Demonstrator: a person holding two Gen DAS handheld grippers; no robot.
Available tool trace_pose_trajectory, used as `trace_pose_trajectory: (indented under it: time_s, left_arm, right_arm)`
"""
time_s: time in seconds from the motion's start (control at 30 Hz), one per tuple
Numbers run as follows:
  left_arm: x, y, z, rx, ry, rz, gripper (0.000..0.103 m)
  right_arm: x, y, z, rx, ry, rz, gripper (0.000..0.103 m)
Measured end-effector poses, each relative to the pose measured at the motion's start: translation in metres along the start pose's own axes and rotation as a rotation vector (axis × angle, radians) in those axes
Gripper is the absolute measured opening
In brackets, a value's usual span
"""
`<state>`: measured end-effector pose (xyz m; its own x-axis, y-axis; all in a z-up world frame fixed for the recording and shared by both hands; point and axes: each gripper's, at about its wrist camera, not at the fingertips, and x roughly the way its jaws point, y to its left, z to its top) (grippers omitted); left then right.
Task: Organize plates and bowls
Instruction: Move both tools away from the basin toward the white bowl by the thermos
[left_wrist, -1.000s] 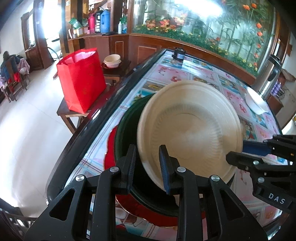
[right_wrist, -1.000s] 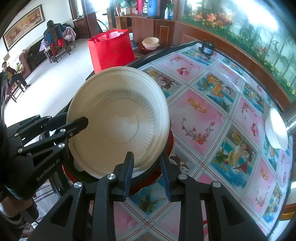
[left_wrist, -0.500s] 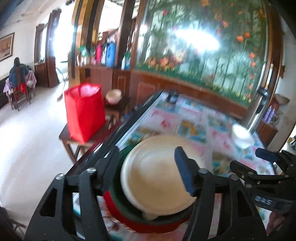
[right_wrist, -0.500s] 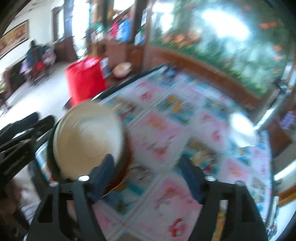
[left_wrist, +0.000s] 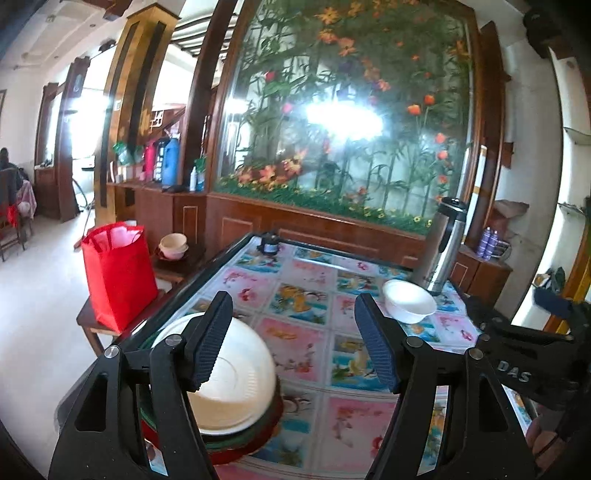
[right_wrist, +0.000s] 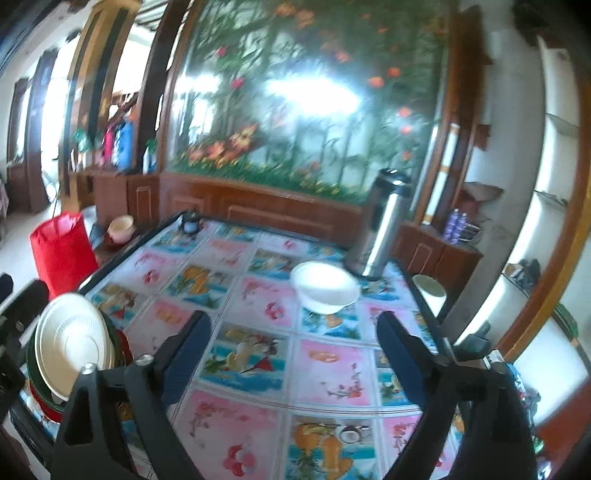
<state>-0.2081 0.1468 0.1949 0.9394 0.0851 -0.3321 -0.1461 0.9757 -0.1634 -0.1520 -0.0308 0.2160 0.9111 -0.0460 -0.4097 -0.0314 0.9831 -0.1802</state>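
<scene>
A cream plate (left_wrist: 236, 384) lies on top of a stack with a dark green plate (left_wrist: 240, 439) and a red plate (left_wrist: 236, 456) under it, at the table's near left corner. The stack also shows in the right wrist view (right_wrist: 70, 343). A white bowl (left_wrist: 408, 301) stands at the table's far right, also seen in the right wrist view (right_wrist: 325, 286). My left gripper (left_wrist: 293, 339) is open and empty, raised above the stack. My right gripper (right_wrist: 293, 354) is open and empty over the table's middle.
The table (left_wrist: 314, 417) has a colourful fruit-patterned cover. A steel thermos (left_wrist: 441, 247) stands behind the white bowl. A small dark jar (left_wrist: 269, 245) sits at the far edge. A red bag (left_wrist: 118, 277) and bowls (left_wrist: 173, 245) sit on a low side table at left.
Both grippers opened and let go of the cream plate, which now lies on the stack. Both pulled up and back, and the views tilted toward the far wall.
</scene>
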Motion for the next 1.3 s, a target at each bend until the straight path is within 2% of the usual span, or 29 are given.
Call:
trace_pose_trajectory:
  time_s: [0.07,0.27,0.47,0.53,0.73,0.93,1.07,1.2,1.23,1.27,1.3]
  left_arm:
    - [-0.003,-0.007,0.0,0.02,-0.005,-0.017,0.069]
    - [-0.012,-0.02,0.009,0.051,-0.035,-0.07,0.069]
    - [-0.011,-0.019,0.02,0.044,-0.05,-0.117,0.069]
    - [-0.009,-0.018,0.023,0.041,-0.062,-0.161,0.07]
    - [-0.005,-0.014,0.024,0.06,-0.046,-0.183,0.072]
    - [-0.003,-0.002,0.023,0.034,-0.035,-0.22,0.072]
    - [-0.008,0.002,0.025,0.046,-0.052,-0.23,0.072]
    - [-0.008,0.01,0.029,0.014,-0.049,-0.262,0.072]
    - [-0.008,0.014,0.03,-0.007,-0.051,-0.277,0.075]
    - [-0.007,0.016,0.031,-0.02,-0.049,-0.283,0.085]
    - [-0.007,0.018,0.033,-0.026,-0.046,-0.284,0.087]
  right_arm:
    - [-0.013,-0.005,-0.001,0.018,-0.039,-0.006,0.103]
    - [-0.028,-0.016,0.001,0.047,-0.064,0.003,0.103]
    - [-0.037,-0.022,0.001,0.063,-0.085,-0.024,0.103]
    - [-0.038,-0.022,0.002,0.068,-0.096,-0.037,0.103]
    - [-0.038,-0.018,0.001,0.06,-0.096,-0.064,0.103]
    - [-0.036,-0.011,0.002,0.05,-0.076,-0.029,0.103]
    - [-0.044,-0.005,0.005,0.034,-0.112,-0.031,0.103]
    - [-0.041,-0.002,0.009,0.034,-0.098,0.004,0.103]
    - [-0.041,-0.001,0.01,0.03,-0.098,0.001,0.103]
    - [-0.042,0.0,0.01,0.023,-0.104,-0.004,0.103]
    - [-0.041,0.001,0.009,0.02,-0.106,-0.006,0.103]
